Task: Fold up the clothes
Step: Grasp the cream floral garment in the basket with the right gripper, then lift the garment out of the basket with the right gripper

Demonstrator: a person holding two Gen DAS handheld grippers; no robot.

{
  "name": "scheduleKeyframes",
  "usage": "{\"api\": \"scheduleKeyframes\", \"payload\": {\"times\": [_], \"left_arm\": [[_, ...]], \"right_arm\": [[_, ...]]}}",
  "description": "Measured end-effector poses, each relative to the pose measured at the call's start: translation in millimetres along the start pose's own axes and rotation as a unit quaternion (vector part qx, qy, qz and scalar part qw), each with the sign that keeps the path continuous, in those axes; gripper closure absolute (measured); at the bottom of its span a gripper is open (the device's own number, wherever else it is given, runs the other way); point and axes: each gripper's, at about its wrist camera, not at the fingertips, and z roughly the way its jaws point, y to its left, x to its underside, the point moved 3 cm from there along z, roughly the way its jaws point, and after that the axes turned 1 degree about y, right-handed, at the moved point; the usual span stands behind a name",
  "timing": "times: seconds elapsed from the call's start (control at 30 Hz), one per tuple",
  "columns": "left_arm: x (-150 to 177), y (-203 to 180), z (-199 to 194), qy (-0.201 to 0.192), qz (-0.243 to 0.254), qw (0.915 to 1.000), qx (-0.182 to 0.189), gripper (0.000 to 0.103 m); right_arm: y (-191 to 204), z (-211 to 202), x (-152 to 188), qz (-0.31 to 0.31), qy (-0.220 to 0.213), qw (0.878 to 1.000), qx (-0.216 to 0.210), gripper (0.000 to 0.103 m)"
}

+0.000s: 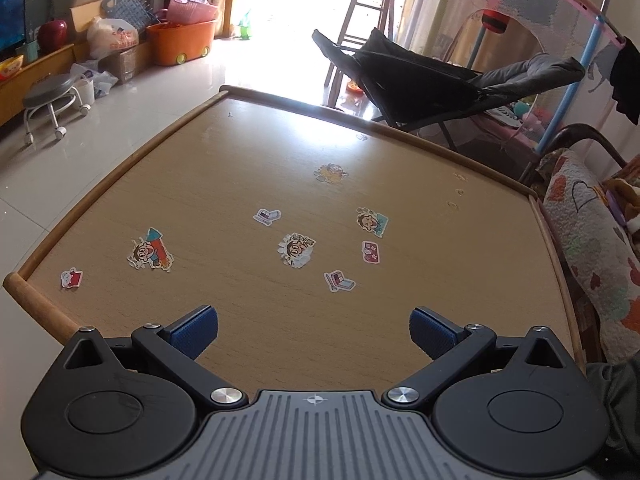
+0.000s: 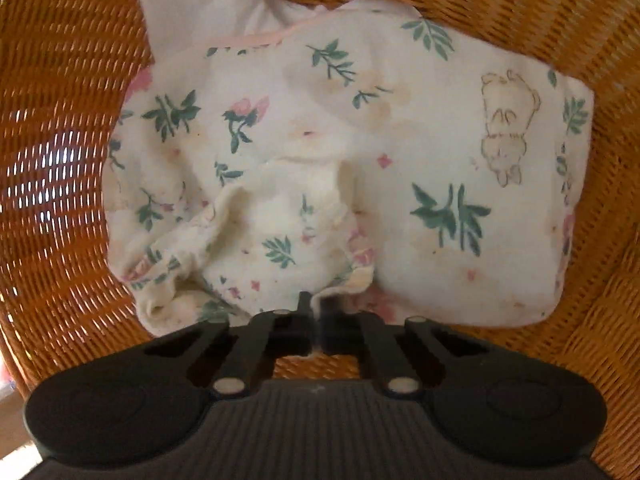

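Note:
A cream garment (image 2: 360,160) printed with green leaves, pink flowers and a small bear lies crumpled in an orange wicker basket (image 2: 60,160). My right gripper (image 2: 316,312) reaches down into the basket, its jaws closed together on a bunched fold at the garment's near edge. In the left wrist view my left gripper (image 1: 314,332) hovers over the near edge of a wooden table (image 1: 200,184), its blue pads (image 1: 196,330) wide apart with nothing between them. No clothing lies on the table.
Cartoon stickers (image 1: 296,250) dot the tabletop, which has a raised wooden rim. Beyond it stand a black folding chair (image 1: 440,76), a wheeled stool (image 1: 50,100) and an orange tub (image 1: 182,42). A quilted cover (image 1: 592,232) lies at the table's right side.

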Motion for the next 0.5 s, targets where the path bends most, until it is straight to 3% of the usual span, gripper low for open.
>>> {"api": "scheduleKeyframes", "payload": {"times": [0.1, 0.2, 0.33, 0.4, 0.5], "left_arm": [[3, -1, -5, -0.006, -0.002, 0.9999, 0.011, 0.0], [5, -2, -11, -0.014, -0.004, 0.9996, 0.023, 0.0], [8, -2, -21, -0.027, -0.01, 0.9988, 0.038, 0.0], [9, 0, -24, -0.031, -0.016, 0.9984, 0.044, 0.0], [10, 2, -28, -0.037, -0.025, 0.9977, 0.051, 0.0]], "right_arm": [[-2, -7, -10, -0.012, -0.011, 1.0, -0.017, 0.099], [6, -25, -22, -0.035, -0.022, 0.997, -0.071, 0.099], [36, -47, 0, -0.049, -0.04, 0.988, -0.138, 0.099], [72, -43, -1, -0.054, -0.041, 0.982, -0.178, 0.099], [71, -87, 18, -0.043, -0.039, 0.973, -0.225, 0.099]]}}
